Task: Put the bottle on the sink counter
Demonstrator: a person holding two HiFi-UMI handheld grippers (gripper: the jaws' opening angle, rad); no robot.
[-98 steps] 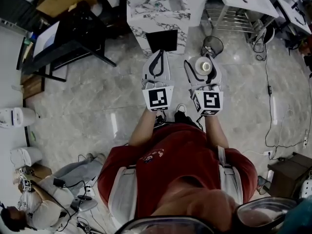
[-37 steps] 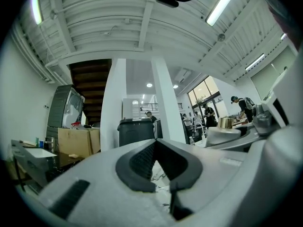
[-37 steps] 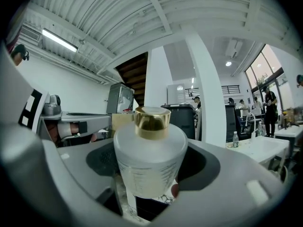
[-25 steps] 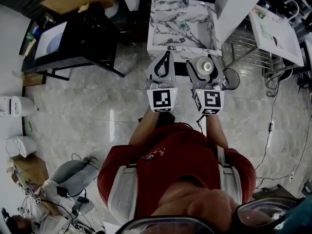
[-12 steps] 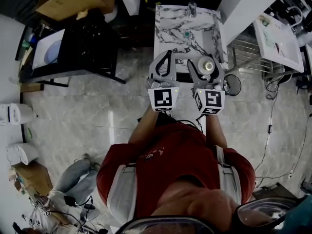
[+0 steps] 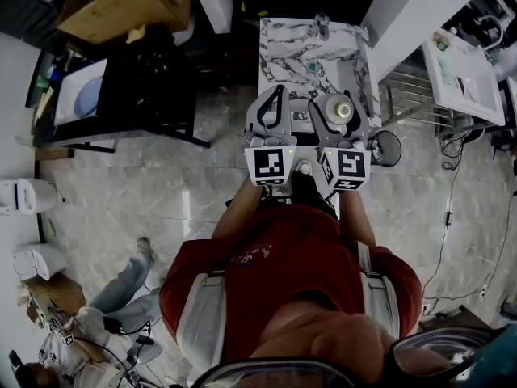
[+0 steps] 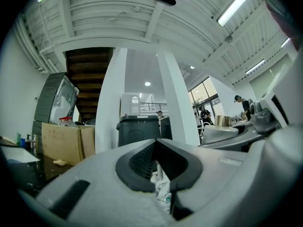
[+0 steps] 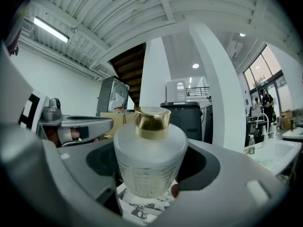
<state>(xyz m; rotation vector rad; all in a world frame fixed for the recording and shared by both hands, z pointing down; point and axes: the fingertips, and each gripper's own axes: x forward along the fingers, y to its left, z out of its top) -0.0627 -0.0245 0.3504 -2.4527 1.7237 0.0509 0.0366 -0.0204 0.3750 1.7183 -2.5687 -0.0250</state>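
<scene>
Both grippers have come forward with the person since the earlier frames, so the marble sink counter point(image 6: 279, 40), which lay well ahead of the jaws, now reaches under their tips. Nearest, the right gripper point(image 6: 337, 113) stands wide and clamped on the bottle point(image 8: 150, 161), a frosted body with a gold cap, upright between the pads and off any surface. Just beside it, the left gripper point(image 6: 275, 95) has its jaws drawn together with nothing between them. Directly below both pairs of jaws, veined marble shows through the gaps, which I take to be the counter's front edge. Beyond the jaw tips lies the basin point(image 6: 313, 65), and farther still the faucet point(image 6: 321, 27) at the back rim. Judging by this, the carry is nearly done: the bottle has arrived over the counter but is not yet set down, and flat marble beside the basin looks the safer landing than the bowl itself.
</scene>
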